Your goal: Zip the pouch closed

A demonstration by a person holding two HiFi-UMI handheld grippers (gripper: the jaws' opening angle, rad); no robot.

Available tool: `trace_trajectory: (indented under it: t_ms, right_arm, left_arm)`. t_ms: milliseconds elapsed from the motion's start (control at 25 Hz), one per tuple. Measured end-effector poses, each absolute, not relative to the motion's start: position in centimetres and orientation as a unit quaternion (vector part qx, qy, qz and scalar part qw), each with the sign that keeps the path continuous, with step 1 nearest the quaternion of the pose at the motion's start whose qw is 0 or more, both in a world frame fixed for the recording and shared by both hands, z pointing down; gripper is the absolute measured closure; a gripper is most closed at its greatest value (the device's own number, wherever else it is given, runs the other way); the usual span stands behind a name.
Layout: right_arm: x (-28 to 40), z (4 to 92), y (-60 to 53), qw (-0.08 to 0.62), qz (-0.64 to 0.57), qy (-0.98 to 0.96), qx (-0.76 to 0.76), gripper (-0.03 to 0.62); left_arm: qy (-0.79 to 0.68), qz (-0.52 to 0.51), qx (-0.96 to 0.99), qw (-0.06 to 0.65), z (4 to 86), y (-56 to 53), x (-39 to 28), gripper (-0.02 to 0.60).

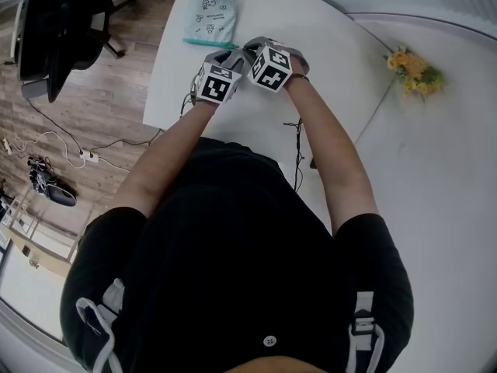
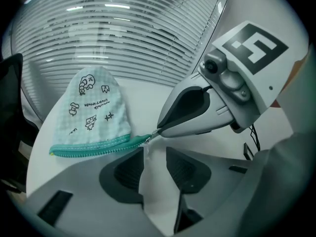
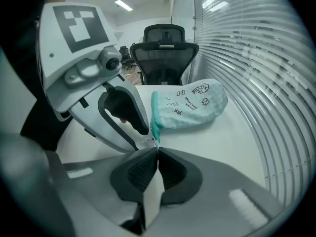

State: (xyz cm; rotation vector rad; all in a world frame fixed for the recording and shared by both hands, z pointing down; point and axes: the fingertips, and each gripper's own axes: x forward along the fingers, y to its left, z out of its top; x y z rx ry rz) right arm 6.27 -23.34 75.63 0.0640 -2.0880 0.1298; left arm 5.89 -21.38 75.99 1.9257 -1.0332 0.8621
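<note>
The pouch (image 1: pixel 210 15) lies flat on the worktop (image 1: pixel 326 45), round end pointing away, zip (image 2: pixel 94 147) running sideways. The right tool (image 3: pixel 157 149) pinches the zip pull (image 2: pixel 147 139). The left tool (image 2: pixel 154 157) is half open, empty.

Tiny print on pouch (image 2: pixel 94 110); too sm. to read

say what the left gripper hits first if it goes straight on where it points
Probably the teal zipper end of the pale green checked fabric pouch, pinched by the right gripper; depth unclear.
</note>
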Motion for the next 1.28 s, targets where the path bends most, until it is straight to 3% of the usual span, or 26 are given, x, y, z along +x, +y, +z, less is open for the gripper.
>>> trace_trajectory:
  t_ms: [280,560,1280]
  right_arm:
    - [5.6,74.9,-22.2,0.491,0.064,-0.869,0.019,0.580]
    - [5.0,74.3,-21.2,0.490,0.063,-0.870,0.012,0.580]
    - [5.5,73.2,-19.1,0.516,0.061,-0.854,0.031,0.583]
  left_arm:
    - [-0.412,0.343,0.744,0.399,76.9,-20.9,5.2,0.462]
    - [-0.428,0.343,0.738,0.392,76.7,-20.8,4.1,0.555]
    - [-0.413,0.357,0.746,0.382,75.5,-19.0,4.2,0.572]
